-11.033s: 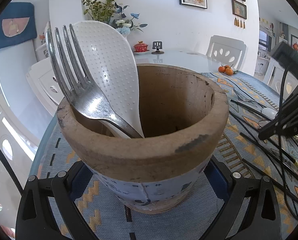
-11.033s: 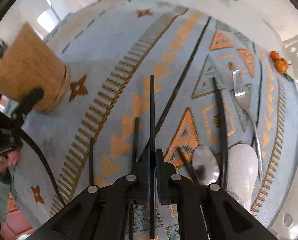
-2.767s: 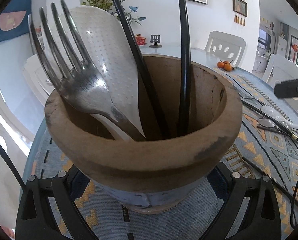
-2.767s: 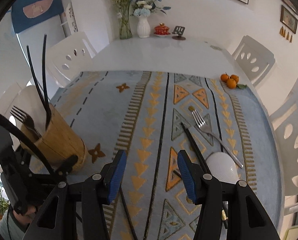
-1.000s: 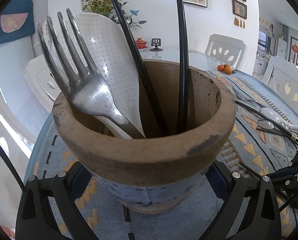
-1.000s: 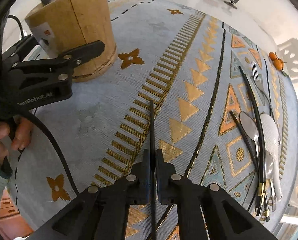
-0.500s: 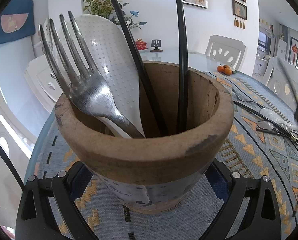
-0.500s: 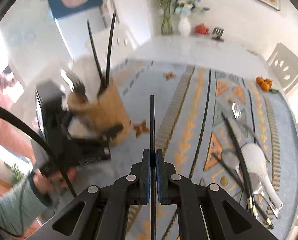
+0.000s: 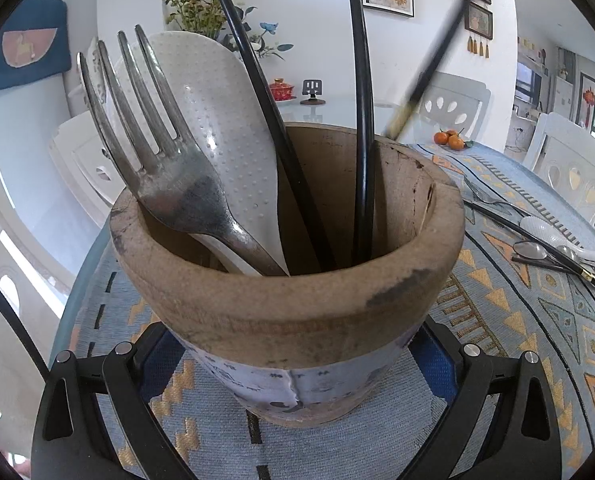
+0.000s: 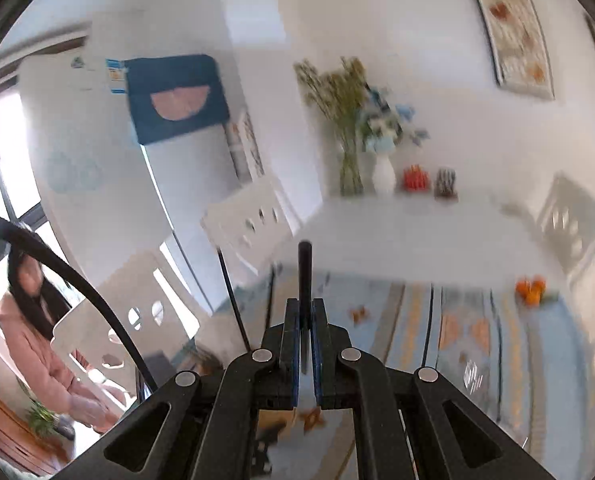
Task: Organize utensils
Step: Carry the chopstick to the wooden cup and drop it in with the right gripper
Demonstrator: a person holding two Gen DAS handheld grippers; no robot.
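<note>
A brown wooden utensil holder [image 9: 297, 304] stands on the patterned blue mat [image 9: 537, 340], and my left gripper [image 9: 293, 344] is shut on its sides. A steel fork [image 9: 165, 168], a white dimpled rice paddle [image 9: 225, 132] and two black chopsticks [image 9: 361, 120] stand in it. My right gripper [image 10: 305, 344] is shut on another black chopstick [image 10: 305, 272], which points up from between the pads. In the left wrist view that chopstick [image 9: 429, 64] slants in blurred from the upper right, its gold tip just above the holder's far rim. The holder is mostly hidden behind my right fingers.
A fork, spoons and black chopsticks [image 9: 545, 244] lie together on the mat at the right. Oranges [image 9: 451, 140] sit further back, vases with flowers [image 10: 349, 128] at the table's far end. White chairs [image 9: 573, 168] ring the table. A person [image 10: 29, 320] is at the left.
My right gripper has risen from the mat with the chopstick and tilted upward. The chopstick now shows above the holder in the left wrist view. The left gripper and holder stayed put.
</note>
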